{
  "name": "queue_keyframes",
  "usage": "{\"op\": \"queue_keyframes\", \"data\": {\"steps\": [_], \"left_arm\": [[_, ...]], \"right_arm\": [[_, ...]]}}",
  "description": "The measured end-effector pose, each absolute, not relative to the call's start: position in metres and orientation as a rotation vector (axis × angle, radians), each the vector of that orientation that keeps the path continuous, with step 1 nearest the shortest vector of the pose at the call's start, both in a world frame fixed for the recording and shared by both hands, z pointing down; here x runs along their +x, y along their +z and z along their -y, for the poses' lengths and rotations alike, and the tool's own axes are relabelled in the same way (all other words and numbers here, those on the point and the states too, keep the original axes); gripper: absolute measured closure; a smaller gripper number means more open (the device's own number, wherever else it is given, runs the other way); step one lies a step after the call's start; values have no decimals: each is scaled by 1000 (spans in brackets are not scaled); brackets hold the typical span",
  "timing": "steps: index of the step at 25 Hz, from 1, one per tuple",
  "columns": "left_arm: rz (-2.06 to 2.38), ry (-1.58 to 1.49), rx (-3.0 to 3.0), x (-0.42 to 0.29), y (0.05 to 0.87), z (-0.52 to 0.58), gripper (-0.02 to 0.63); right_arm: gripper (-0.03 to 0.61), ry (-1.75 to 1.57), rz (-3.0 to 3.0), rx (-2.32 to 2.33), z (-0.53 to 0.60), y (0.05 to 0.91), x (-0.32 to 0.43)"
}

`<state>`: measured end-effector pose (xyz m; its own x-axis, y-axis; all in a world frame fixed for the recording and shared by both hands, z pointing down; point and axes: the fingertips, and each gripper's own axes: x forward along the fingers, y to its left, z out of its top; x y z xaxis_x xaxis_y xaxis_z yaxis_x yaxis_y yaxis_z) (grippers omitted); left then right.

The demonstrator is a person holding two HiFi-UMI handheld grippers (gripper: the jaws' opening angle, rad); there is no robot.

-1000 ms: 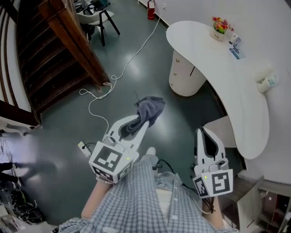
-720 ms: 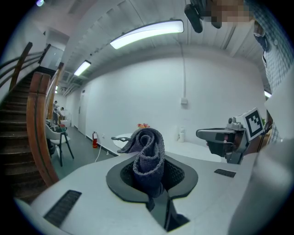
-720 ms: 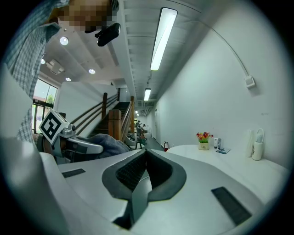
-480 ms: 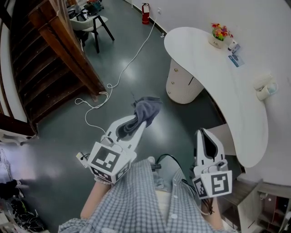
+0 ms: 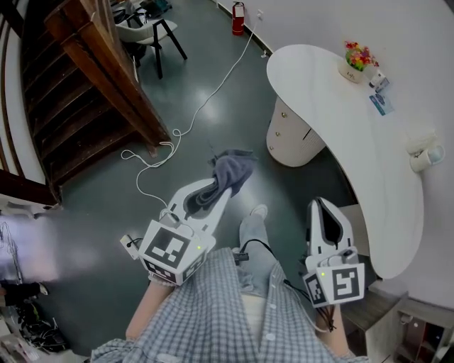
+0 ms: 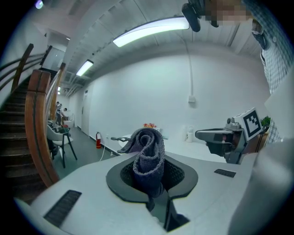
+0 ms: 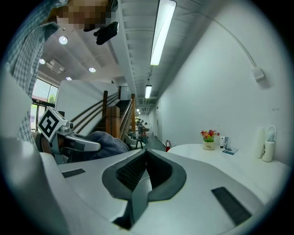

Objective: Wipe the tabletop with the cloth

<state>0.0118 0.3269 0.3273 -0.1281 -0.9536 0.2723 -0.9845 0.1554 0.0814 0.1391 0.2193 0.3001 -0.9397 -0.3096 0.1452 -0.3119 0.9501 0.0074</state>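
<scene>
A grey-blue cloth hangs bunched from my left gripper, which is shut on it and held above the dark floor. In the left gripper view the cloth stands rolled between the jaws. My right gripper is shut with nothing in it, close to the near end of the curved white tabletop. In the right gripper view that tabletop lies ahead to the right, and the cloth shows at the left. The right gripper points down the room.
On the tabletop stand a pot of flowers, small bottles, a leaflet and a white mug. A white pedestal carries the table. A wooden staircase, a white cable, a chair and a fire extinguisher lie beyond.
The view has shifted a little, with the table now slightly farther right. A leg and shoe have stepped forward between the grippers. Both grippers keep their places and grips.
</scene>
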Motion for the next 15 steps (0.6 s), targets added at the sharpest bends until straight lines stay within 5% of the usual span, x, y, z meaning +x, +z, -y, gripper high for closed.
{"op": "queue_keyframes", "data": {"steps": [15], "left_arm": [[2158, 170, 1861, -61, 325, -206, 557]], "right_arm": [[569, 63, 2952, 399, -107, 306, 52]]}}
